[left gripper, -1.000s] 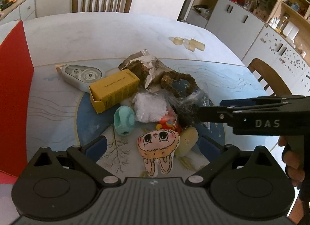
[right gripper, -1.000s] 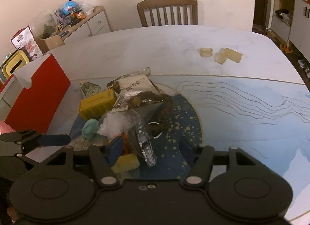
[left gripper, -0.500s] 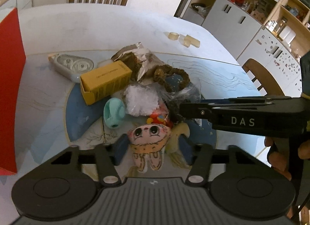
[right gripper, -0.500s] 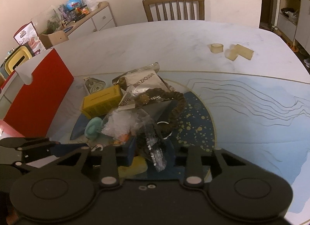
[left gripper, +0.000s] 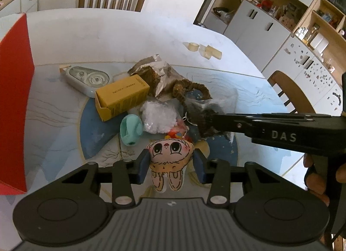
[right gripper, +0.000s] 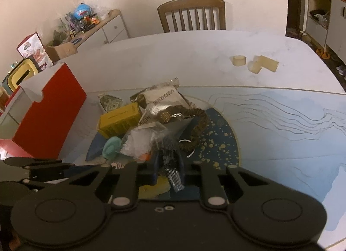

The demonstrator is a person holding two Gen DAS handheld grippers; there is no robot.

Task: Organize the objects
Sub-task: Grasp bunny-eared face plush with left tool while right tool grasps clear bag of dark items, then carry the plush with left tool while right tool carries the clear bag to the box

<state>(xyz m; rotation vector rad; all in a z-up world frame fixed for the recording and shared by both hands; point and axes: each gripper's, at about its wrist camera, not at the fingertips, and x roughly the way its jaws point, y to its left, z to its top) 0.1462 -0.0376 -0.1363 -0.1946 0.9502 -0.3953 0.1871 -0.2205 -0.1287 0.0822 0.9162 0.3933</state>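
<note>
A pile of small objects lies on the table mat. My left gripper (left gripper: 170, 164) is closed around a flat bunny-face plush (left gripper: 169, 158) at the pile's near edge. My right gripper (right gripper: 169, 167) is shut on a clear plastic bag with dark contents (right gripper: 170, 162), also seen in the left wrist view (left gripper: 205, 117). The pile holds a yellow box (left gripper: 122, 96), a mint-green round item (left gripper: 130, 130), a white crinkly bag (left gripper: 159, 117), a foil snack packet (right gripper: 162, 99), a brown scrunchie (right gripper: 194, 125) and a grey tape dispenser (left gripper: 88, 79).
A red box (left gripper: 14, 91) with an open top stands left of the pile, also in the right wrist view (right gripper: 47, 119). Three pale yellow blocks (right gripper: 255, 64) lie farther back on the white table (right gripper: 183, 56). Chairs stand at the far and right edges.
My left gripper has moved forward and closed around the bunny plush. My right gripper has closed on the clear bag, which now sits squeezed between its fingers.
</note>
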